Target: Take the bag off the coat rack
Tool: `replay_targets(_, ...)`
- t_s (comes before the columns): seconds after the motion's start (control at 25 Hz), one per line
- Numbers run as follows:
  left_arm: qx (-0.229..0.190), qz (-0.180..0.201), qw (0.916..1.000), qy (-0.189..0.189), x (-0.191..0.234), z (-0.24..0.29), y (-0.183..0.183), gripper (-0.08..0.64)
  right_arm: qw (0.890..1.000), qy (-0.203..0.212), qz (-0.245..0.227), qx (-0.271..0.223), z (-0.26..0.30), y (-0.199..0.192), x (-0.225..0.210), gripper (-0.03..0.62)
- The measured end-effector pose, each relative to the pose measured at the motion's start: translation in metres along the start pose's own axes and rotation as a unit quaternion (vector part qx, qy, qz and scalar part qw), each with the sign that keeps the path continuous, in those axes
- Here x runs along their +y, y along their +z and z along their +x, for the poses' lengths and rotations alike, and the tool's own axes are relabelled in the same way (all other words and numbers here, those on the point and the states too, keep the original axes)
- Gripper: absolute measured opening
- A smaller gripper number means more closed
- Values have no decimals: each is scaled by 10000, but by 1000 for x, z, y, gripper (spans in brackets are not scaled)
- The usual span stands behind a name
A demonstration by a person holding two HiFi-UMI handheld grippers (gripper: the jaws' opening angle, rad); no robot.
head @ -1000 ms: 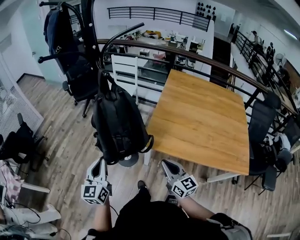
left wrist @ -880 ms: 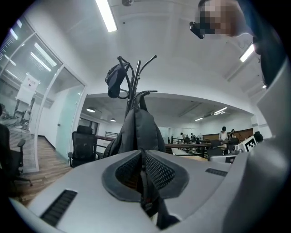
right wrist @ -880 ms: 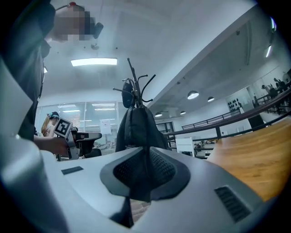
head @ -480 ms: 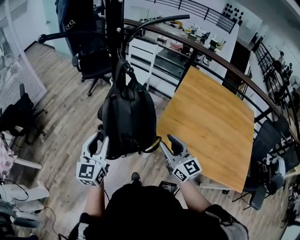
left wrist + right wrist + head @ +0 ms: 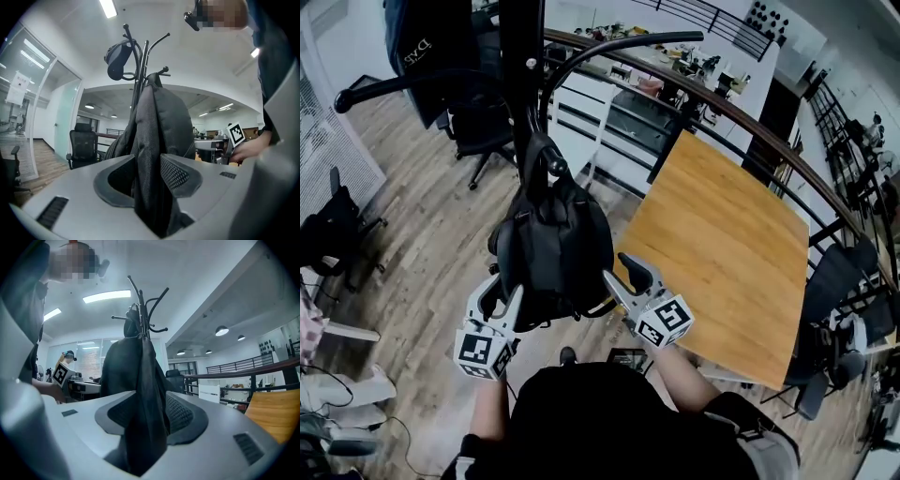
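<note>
Wood-plank floor (image 5: 412, 225) under you, bench (image 5: 722, 234) off at 3 o'clock, not in play. Black bag (image 5: 553, 248) hangs dead centre on the coat rack (image 5: 523, 75), whose pole runs up to 12 o'clock. The top loop (image 5: 542, 159) sits on a hook just beside the pole. Left gripper (image 5: 500, 298) is at the bag's 7 o'clock flank, right gripper (image 5: 617, 270) at its 4 o'clock flank. Both sets of jaws have just been opening and stand spread wide, each straddling a side fold of the bag. Both gripper views show fabric between the pads, but nothing's clamped yet. My read: you're at the grasp step, lift not started. Push each gripper in a bit deeper so the pads catch padded body rather than thin edge, then close both together. A soft bag will likely sag and swing, and a hold this low may leave the loop snagged as you raise it. Lift straight toward 12 o'clock until the loop goes slack and clears the hook tip, then draw back toward 6 o'clock. Mind the other dark bag (image 5: 431, 47) at 11 o'clock and the rack's side arms. A sideways yank could tip the rack.
</note>
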State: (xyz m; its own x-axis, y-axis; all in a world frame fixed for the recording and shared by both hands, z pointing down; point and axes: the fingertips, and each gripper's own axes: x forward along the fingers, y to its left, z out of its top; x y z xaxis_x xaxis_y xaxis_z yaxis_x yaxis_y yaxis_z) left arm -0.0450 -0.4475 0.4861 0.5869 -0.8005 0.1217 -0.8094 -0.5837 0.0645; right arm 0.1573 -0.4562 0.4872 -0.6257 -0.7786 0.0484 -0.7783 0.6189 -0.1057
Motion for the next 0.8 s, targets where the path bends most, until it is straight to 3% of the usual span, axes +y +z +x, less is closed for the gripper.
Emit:
replay_targets(0.44,-63,-67,9994,-330,1,2,-5,163,9990,404,54,182,29,-12,3,189)
replay_targets(0.8,-343,-72,9975,-617,-10,0,-3,100,9974,694,-142,92,26,-12,13,121)
